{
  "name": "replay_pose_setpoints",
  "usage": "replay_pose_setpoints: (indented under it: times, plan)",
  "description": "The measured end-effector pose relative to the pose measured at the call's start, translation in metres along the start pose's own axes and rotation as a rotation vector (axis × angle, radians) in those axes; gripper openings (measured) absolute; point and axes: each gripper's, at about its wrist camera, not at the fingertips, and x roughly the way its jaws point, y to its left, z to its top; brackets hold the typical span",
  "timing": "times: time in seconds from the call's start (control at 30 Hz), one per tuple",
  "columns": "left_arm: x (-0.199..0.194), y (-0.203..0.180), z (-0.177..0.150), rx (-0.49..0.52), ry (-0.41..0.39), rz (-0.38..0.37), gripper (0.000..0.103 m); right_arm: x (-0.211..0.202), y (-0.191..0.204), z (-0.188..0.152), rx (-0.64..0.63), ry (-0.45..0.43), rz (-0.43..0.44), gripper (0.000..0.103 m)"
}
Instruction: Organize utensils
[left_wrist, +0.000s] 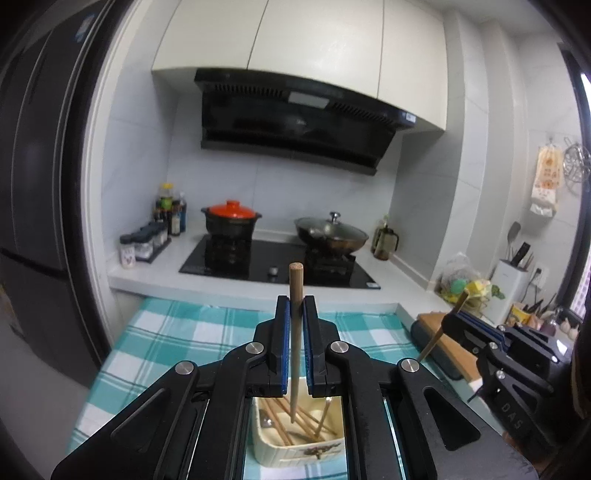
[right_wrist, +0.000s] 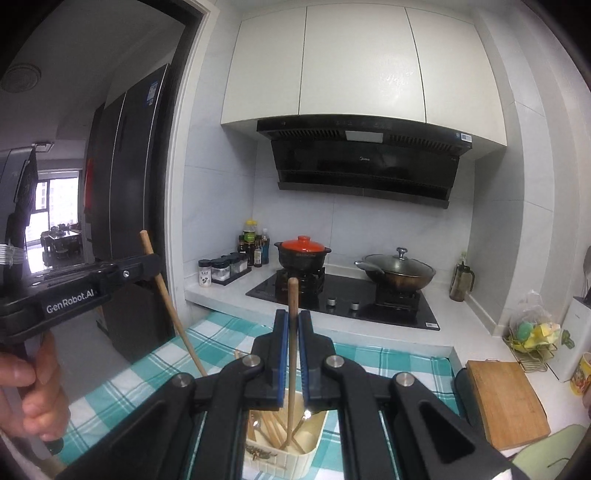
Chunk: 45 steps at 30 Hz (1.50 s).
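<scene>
Item: cream tray (left_wrist: 306, 452), rectangular, plastic-looking with ribbed walls and a small ornament on its near side, at the lower centre of both views on a teal-and-white checked cloth (left_wrist: 184, 332); several wooden chopsticks and what looks like a metal spoon already lie loose and crossed inside. Two further pieces in hand: left chopstick (left_wrist: 295, 332), a round, pale, matt wooden rod clenched between the blue-padded fingers of the left gripper (left_wrist: 295, 314), upright, tip just above or among the tray's contents; right chopstick (right_wrist: 292, 350), same make, grasped likewise by the right gripper (right_wrist: 293, 328), tip down in the tray. Progress, as judged: collecting is well advanced, with both pieces over the tray but not yet released; whether other utensils remain elsewhere cannot be told. Surroundings: wooden cutting board (right_wrist: 506, 402) at lower right; glossy black hob (left_wrist: 277, 262) at mid-frame carrying an orange-lidded clay pot (left_wrist: 232, 218) and a glass-lidded wok (left_wrist: 331, 232); black range hood (left_wrist: 295, 118) under white cabinets above
</scene>
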Motion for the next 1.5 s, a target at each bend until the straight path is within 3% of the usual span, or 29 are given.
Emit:
replay_pose_setpoints:
  times: [0.13,0.23,0.4,0.43,0.5,0.53,0.57,0.6,0.63,0.7,0.73,0.8,0.87,0.9,1.03,1.23,1.5]
  plan:
    - [0.058,0.012,-0.027,-0.04,0.151,0.012,0.005,0.062,-0.011,-0.022,0.013,0.125,0.017,0.006]
    - [0.092,0.016,-0.051,-0.032,0.252,0.031,0.005,0.111,-0.024,-0.047,0.077,0.279,0.051,0.006]
    - [0.12,0.026,-0.075,-0.051,0.362,0.069,0.006,0.165,-0.034,-0.081,0.178,0.456,0.117,0.006]
    - [0.119,0.027,-0.077,-0.048,0.362,0.079,0.012,0.172,-0.036,-0.085,0.203,0.472,0.118,0.007]
    - [0.112,0.029,-0.076,-0.03,0.355,0.098,0.042,0.174,-0.04,-0.088,0.242,0.464,0.11,0.007]
    - [0.103,0.029,-0.075,-0.016,0.336,0.118,0.067,0.171,-0.041,-0.088,0.261,0.453,0.111,0.007]
    - [0.092,0.027,-0.073,0.005,0.303,0.138,0.078,0.165,-0.042,-0.086,0.283,0.434,0.115,0.008]
    - [0.079,0.026,-0.072,0.031,0.266,0.153,0.082,0.157,-0.043,-0.085,0.295,0.414,0.114,0.017]
    - [0.066,0.023,-0.071,0.059,0.24,0.164,0.088,0.149,-0.043,-0.081,0.296,0.394,0.108,0.034]
    - [0.041,0.018,-0.07,0.104,0.205,0.183,0.097,0.124,-0.041,-0.073,0.281,0.335,0.092,0.057]
    - [0.025,0.013,-0.071,0.129,0.18,0.197,0.101,0.112,-0.04,-0.068,0.27,0.303,0.088,0.058]
    - [-0.004,0.004,-0.075,0.178,0.134,0.236,0.102,0.083,-0.034,-0.061,0.237,0.266,0.076,0.06]
    - [-0.033,-0.005,-0.082,0.202,0.107,0.247,0.103,0.049,-0.026,-0.056,0.211,0.241,0.068,0.071]
    - [-0.048,-0.009,-0.086,0.198,0.104,0.232,0.103,0.031,-0.023,-0.055,0.208,0.221,0.072,0.082]
    - [-0.088,-0.018,-0.108,0.15,0.17,0.189,0.103,-0.036,-0.006,-0.059,0.188,0.186,0.024,0.1]
    - [-0.124,-0.018,-0.137,0.07,0.245,0.184,0.103,-0.112,0.013,-0.082,0.222,0.186,-0.071,0.103]
    - [-0.168,-0.018,-0.145,0.046,0.195,0.231,0.103,-0.15,0.042,-0.1,0.171,0.212,-0.08,0.103]
